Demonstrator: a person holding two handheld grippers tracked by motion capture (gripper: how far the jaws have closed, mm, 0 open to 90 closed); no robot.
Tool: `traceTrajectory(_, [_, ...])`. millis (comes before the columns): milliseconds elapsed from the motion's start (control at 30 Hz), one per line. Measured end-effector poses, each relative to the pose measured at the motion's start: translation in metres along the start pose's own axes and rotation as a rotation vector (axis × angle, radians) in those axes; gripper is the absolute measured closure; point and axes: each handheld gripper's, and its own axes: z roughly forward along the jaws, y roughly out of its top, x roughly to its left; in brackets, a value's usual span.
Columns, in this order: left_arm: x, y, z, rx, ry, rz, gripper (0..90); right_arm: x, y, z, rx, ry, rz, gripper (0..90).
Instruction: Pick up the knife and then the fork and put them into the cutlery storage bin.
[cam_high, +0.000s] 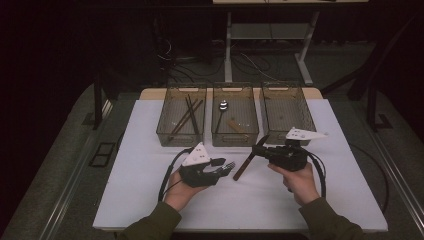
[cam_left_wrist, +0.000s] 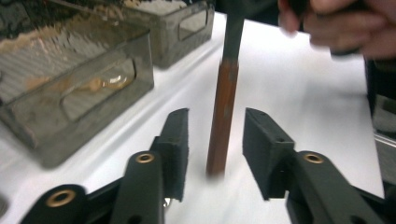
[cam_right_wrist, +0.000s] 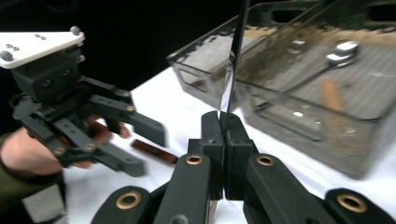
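We hold a knife (cam_high: 248, 159) over the near tabletop (cam_high: 150, 200), its thin blade pinched in the closed right hand-held gripper (cam_right_wrist: 225, 126). The left hand-held gripper (cam_left_wrist: 215, 140) stands open around its wooden handle. Light, stiff, slippery steel: the handle grips better.

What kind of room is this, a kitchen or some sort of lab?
Probably a lab or recording setup, not a kitchen: a white-covered table with three clear bins holding cutlery, cables on the floor, and hand-held grippers, like the left gripper.
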Motion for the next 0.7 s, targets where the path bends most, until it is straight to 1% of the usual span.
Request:
traceTrajectory(33, [0.002, -0.003, -0.004, 0.003, -0.005, -0.009, 54.7, -0.001, 0.002, -0.004, 0.003, -0.015, -0.003, 89.4])
traceTrajectory(67, [0.004, -0.007, -0.008, 0.009, -0.016, -0.019, 52.7, -0.003, 0.004, -0.007, 0.012, -0.032, -0.016, 89.4])
traceTrajectory(100, [0.006, -0.01, -0.012, 0.02, -0.018, -0.018, 50.6, -0.004, 0.006, -0.011, 0.02, -0.046, -0.021, 89.5])
traceTrajectory(167, [0.008, -0.016, -0.02, 0.028, -0.013, -0.019, 48.1, -0.008, 0.01, -0.018, 0.029, -0.067, -0.029, 89.5])
traceTrajectory(233, [0.011, -0.023, -0.027, 0.021, -0.009, -0.027, 44.9, -0.012, 0.014, -0.025, 0.036, -0.088, -0.039, 89.5])
traceTrajectory(267, [0.013, -0.025, -0.031, 0.028, -0.009, -0.016, 43.5, -0.015, 0.017, -0.028, 0.041, -0.1, -0.041, 89.5])
traceTrajectory(367, [0.014, -0.034, -0.041, 0.031, 0.001, -0.025, 36.7, -0.023, 0.024, -0.039, 0.06, -0.133, -0.041, 89.5])
traceTrajectory(400, [0.015, -0.037, -0.043, 0.037, 0.005, -0.021, 34.5, -0.026, 0.027, -0.043, 0.06, -0.141, -0.039, 89.5])
traceTrajectory(500, [0.016, -0.045, -0.049, 0.036, 0.009, -0.038, 28.5, -0.033, 0.034, -0.055, 0.057, -0.166, -0.031, 89.5])
traceTrajectory(533, [0.016, -0.047, -0.05, 0.037, 0.009, -0.043, 26.4, -0.036, 0.037, -0.059, 0.056, -0.176, -0.037, 89.5])
traceTrajectory(567, [0.015, -0.049, -0.051, 0.041, 0.012, -0.041, 23.4, -0.037, 0.04, -0.063, 0.055, -0.186, -0.033, 89.5])
traceTrajectory(633, [0.016, -0.053, -0.053, 0.05, 0.032, -0.026, 18.0, -0.042, 0.046, -0.07, 0.043, -0.202, -0.032, 89.5])
traceTrajectory(667, [0.017, -0.054, -0.053, 0.051, 0.036, -0.029, 14.3, -0.044, 0.05, -0.073, 0.037, -0.208, -0.03, 89.5])
traceTrajectory(700, [0.018, -0.055, -0.054, 0.048, 0.032, -0.04, 13.4, -0.045, 0.054, -0.076, 0.029, -0.218, -0.028, 89.5])
